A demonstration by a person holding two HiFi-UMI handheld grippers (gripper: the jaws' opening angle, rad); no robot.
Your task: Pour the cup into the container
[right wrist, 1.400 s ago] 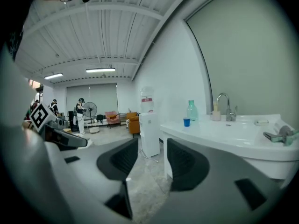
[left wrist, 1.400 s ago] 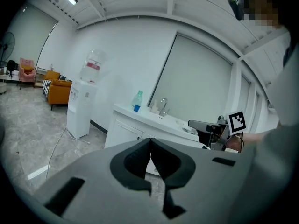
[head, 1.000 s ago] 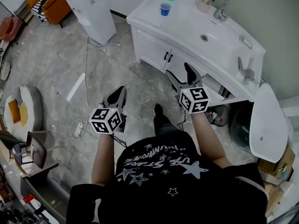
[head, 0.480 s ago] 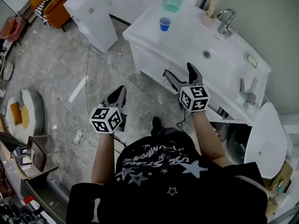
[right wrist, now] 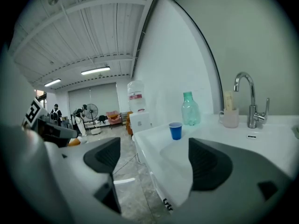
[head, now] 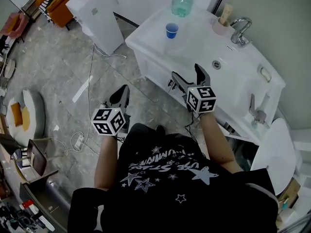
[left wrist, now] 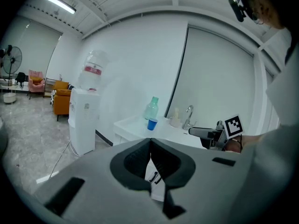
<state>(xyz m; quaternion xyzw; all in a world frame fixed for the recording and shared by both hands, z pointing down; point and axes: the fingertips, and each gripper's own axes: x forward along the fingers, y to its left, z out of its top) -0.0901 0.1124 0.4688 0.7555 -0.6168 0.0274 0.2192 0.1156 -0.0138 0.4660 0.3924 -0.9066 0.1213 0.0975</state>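
Note:
A small blue cup (head: 171, 30) stands upright on the white vanity top (head: 194, 47), next to a green plastic bottle (head: 181, 0). The sink basin (head: 228, 69) with its drain lies to the right of them. My right gripper (head: 187, 73) hovers at the vanity's front edge, short of the cup; its jaws have just been opening and stand wide with nothing between them. In the right gripper view the cup (right wrist: 175, 130) and bottle (right wrist: 188, 108) lie ahead between the pads. My left gripper (head: 122, 92) hangs over the floor, jaws shut and empty; from it the cup (left wrist: 152, 123) is far ahead.
A faucet (head: 241, 25) and a beige tumbler (head: 221, 25) stand behind the basin. A white water dispenser (head: 97, 11) stands left of the vanity, with cables and a power strip (head: 77, 140) on the floor. A white oval lid (head: 272, 152) is at the right.
Both grippers have moved forward toward the vanity with the person's step. The right gripper now reaches the counter's front edge, and its jaws stand wider apart.

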